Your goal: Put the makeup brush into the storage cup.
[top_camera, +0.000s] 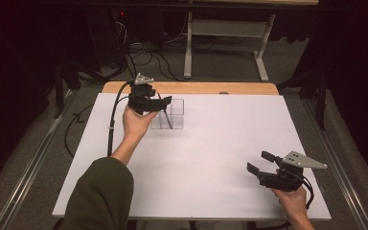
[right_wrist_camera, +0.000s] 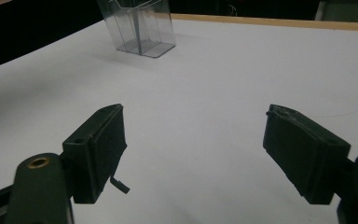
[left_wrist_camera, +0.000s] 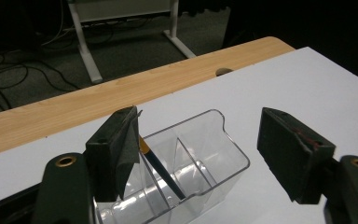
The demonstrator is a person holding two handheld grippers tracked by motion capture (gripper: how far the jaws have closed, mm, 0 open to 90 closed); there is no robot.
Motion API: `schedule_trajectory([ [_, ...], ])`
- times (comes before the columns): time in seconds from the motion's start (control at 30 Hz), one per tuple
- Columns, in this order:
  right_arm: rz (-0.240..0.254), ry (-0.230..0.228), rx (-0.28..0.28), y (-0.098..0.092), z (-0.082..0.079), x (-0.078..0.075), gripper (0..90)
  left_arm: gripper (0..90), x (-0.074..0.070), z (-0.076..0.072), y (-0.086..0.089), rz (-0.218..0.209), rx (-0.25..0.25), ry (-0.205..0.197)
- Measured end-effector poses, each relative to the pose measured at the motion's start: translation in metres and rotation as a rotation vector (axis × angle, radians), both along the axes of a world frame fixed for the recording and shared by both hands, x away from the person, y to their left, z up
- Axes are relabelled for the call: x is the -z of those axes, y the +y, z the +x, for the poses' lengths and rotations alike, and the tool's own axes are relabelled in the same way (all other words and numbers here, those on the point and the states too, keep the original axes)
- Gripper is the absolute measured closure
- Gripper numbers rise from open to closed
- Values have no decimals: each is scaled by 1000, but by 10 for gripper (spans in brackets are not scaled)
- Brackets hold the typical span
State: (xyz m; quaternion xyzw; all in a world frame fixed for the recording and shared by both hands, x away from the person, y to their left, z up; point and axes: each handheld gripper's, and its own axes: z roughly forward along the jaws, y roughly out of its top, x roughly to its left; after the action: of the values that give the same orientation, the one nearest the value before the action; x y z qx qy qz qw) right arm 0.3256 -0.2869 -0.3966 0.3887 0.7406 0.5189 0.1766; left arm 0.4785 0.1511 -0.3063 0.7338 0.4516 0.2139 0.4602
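Observation:
A clear plastic organizer [top_camera: 172,115] with several compartments stands at the back left of the white tabletop [top_camera: 211,158]. A thin dark pencil-like stick [left_wrist_camera: 165,173] with a yellow band leans inside one compartment. My left gripper [top_camera: 164,100] hovers just above the organizer's left side, open, with nothing between its jaws. In the left gripper view the gripper [left_wrist_camera: 200,140] looks down into the organizer [left_wrist_camera: 200,154], and the stick's top sits by the left jaw. My right gripper [top_camera: 261,162] rests open near the front right; its own view shows the gripper [right_wrist_camera: 193,135] over bare table and the organizer [right_wrist_camera: 140,28] far off.
A wooden strip [top_camera: 191,87] runs along the table's far edge, with a small hole [left_wrist_camera: 223,72] in it. Beyond it, a white table frame [top_camera: 225,33] and cables lie on the dark floor.

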Motion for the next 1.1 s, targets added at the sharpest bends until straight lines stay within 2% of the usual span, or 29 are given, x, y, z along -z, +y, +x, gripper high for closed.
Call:
schedule_trajectory([
  [0.47, 1, 1, 2, 0, 0, 0, 221, 298, -4, -16, 6, -18, 36, -18],
  [1.1, 1, 3, 3, 0, 0, 0, 221, 298, -5, -30, 11, -37, 70, -31],
])
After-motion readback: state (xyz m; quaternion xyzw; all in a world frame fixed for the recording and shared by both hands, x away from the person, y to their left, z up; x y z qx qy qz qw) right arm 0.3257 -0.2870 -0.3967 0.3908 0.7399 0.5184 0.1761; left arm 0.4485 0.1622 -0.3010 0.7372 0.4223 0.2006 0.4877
